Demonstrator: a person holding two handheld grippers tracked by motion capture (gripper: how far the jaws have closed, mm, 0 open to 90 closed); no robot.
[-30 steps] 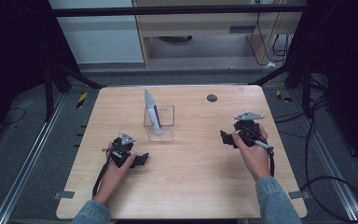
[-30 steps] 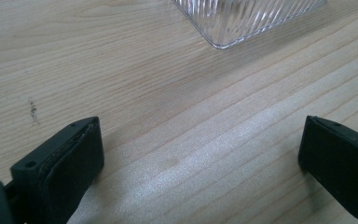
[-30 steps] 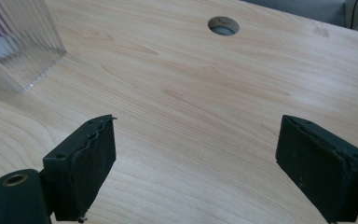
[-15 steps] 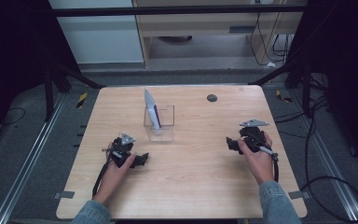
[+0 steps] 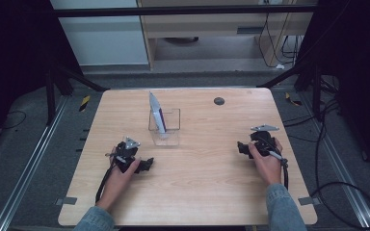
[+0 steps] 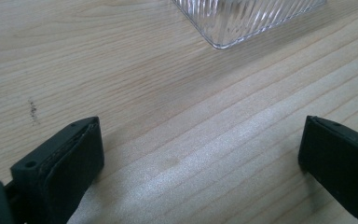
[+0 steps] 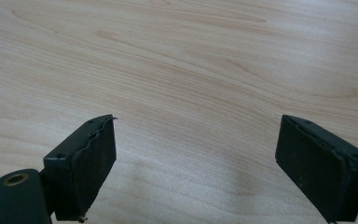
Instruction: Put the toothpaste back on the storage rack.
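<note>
Wooden table | clear ribbed plastic box mid-table, tall white card leaning inside | left gripper, right gripper both spread, empty | sloppy reach probably tips card

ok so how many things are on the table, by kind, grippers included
grippers: 2, left gripper and right gripper
clear container: 1
flat card-like item standing in it: 1
small dark disc: 1
total: 5

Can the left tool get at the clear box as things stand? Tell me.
Probably yes. The left tool is open, holding nothing, and bare table lies between it and the clear box.
</note>
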